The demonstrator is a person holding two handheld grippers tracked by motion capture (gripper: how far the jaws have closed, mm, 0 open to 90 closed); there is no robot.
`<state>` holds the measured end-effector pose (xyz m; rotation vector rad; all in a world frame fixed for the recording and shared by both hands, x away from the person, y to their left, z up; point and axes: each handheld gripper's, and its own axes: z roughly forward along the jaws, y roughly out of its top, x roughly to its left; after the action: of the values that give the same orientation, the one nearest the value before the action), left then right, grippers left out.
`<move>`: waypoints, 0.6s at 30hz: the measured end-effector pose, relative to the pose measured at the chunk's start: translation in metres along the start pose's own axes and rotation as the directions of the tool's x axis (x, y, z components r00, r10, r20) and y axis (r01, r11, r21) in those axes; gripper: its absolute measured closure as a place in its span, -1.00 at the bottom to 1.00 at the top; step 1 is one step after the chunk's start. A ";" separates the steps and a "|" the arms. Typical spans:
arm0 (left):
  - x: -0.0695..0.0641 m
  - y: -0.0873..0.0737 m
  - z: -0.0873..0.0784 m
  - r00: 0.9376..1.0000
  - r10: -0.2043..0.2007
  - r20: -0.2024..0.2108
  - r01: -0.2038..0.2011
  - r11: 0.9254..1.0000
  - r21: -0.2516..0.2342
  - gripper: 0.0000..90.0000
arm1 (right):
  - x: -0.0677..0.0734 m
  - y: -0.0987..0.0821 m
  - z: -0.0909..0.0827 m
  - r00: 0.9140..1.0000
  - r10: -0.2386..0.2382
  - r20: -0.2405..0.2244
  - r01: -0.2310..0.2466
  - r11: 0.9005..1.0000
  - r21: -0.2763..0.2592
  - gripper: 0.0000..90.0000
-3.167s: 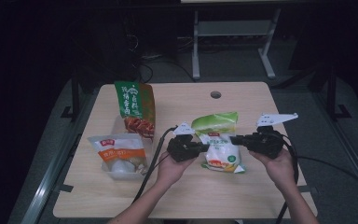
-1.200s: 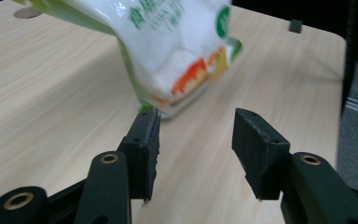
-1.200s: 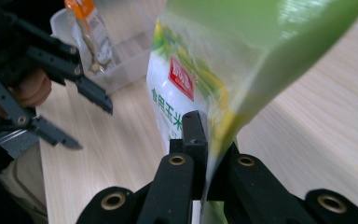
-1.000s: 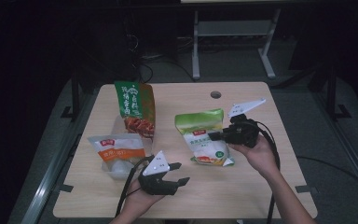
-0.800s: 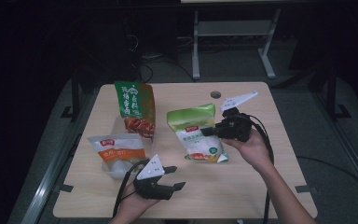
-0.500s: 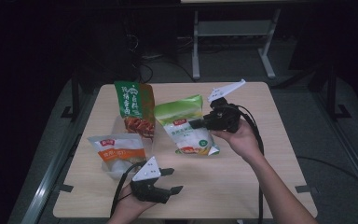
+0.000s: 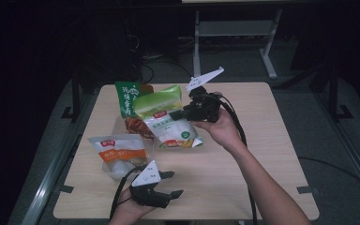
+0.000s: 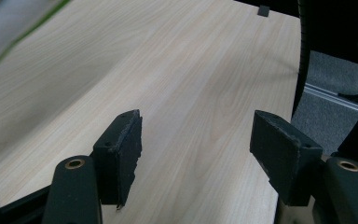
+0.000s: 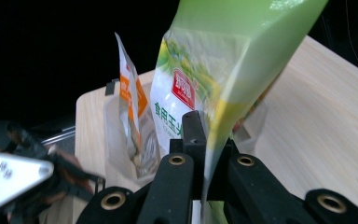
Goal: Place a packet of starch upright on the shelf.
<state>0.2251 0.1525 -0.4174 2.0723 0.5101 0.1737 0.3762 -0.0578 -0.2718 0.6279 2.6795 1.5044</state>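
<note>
The green-topped food pouch (image 7: 168,118) has a bright lime-green upper band, a clear-to-white lower body printed with a small red label and green characters, and a glossy, slightly crumpled skin. It hangs above the wooden table (image 7: 262,140), tilted, its lower corner near the tabletop but whether it touches I cannot tell. The right gripper (image 7: 183,114) pinches the pouch's side edge, its two black jaws pressed together on the film; in the right gripper view the pouch (image 9: 214,88) rises straight from between those jaws.

Behind the held pouch, at the table's far left, stands a dark green bag with red contents (image 7: 130,105), partly overlapped by it. Just in front and left lies an orange-labelled clear pouch (image 7: 118,155) flat on the table.

The left gripper (image 7: 168,184) sits near the table's front edge, just beside the orange-labelled pouch, its jaws spread wide with bare wood between them, well apart from the held pouch.
</note>
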 end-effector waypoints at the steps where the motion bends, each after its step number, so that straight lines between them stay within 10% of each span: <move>1: 0.000 0.000 0.000 1.000 0.001 0.001 -0.001 1.000 0.002 -0.25 | 0.000 0.003 0.003 1.000 -0.003 -0.004 0.003 1.000 -0.005 0.99; 18: -0.005 -0.001 -0.001 0.999 0.031 0.021 -0.031 0.999 0.015 -0.25 | 0.005 0.036 0.066 0.997 -0.037 -0.064 0.037 0.999 0.006 0.99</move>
<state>0.2194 0.1517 -0.4173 2.0959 0.4685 0.1668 0.3969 0.0145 -0.2771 0.5359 2.7288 1.5319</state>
